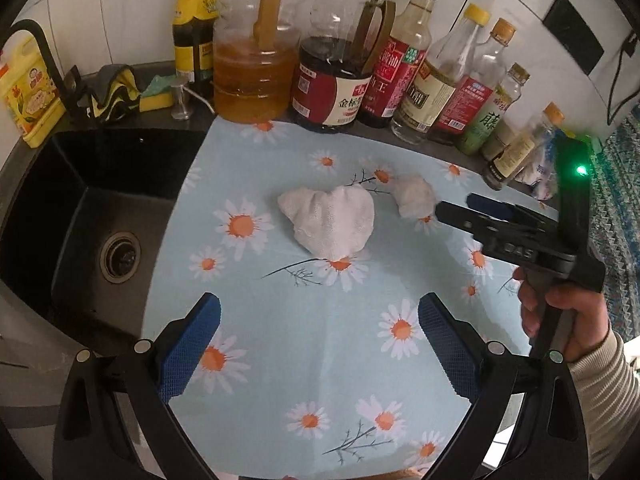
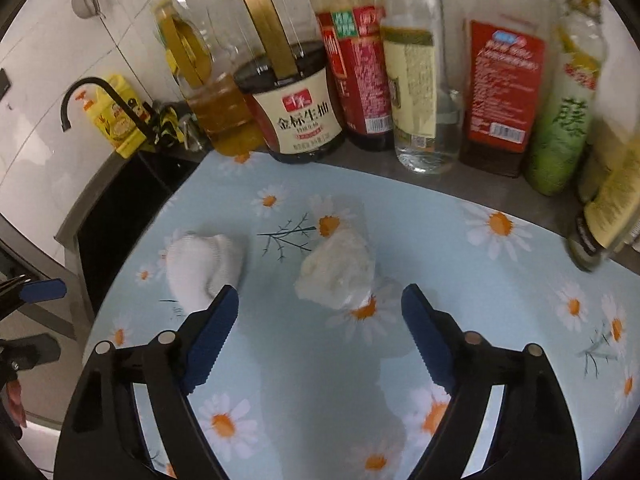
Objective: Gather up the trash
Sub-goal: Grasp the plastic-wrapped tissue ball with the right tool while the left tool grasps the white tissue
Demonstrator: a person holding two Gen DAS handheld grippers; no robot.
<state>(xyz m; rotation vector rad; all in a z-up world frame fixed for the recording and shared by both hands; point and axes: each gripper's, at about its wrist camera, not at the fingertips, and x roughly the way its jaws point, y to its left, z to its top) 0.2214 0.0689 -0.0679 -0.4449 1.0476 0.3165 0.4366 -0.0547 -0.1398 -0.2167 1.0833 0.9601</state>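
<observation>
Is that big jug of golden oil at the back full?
No, roughly half full. The oil jug shows golden liquid only in its lower half; the upper part is clear.

Home kitchen, black sink point(image 1: 72, 208), faucet point(image 2: 100, 96), condiment bottles point(image 1: 340, 80)

Two crumpled white tissues point(image 1: 329, 222) point(image 1: 413, 196), apart on daisy-print mat point(image 1: 304, 344)

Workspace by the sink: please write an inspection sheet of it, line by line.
Surface: daisy-print mat on a dark counter.
Job's things: larger paper wad; smaller paper wad; both lying loose on the mat.
Clutter: row of bottles at the back; sponge beside the sink.
Grippers: left tool open, empty; right tool open, empty, close to the smaller wad.
Cables: black cable on the wall.
Surroundings: black sink, tiled wall.
</observation>
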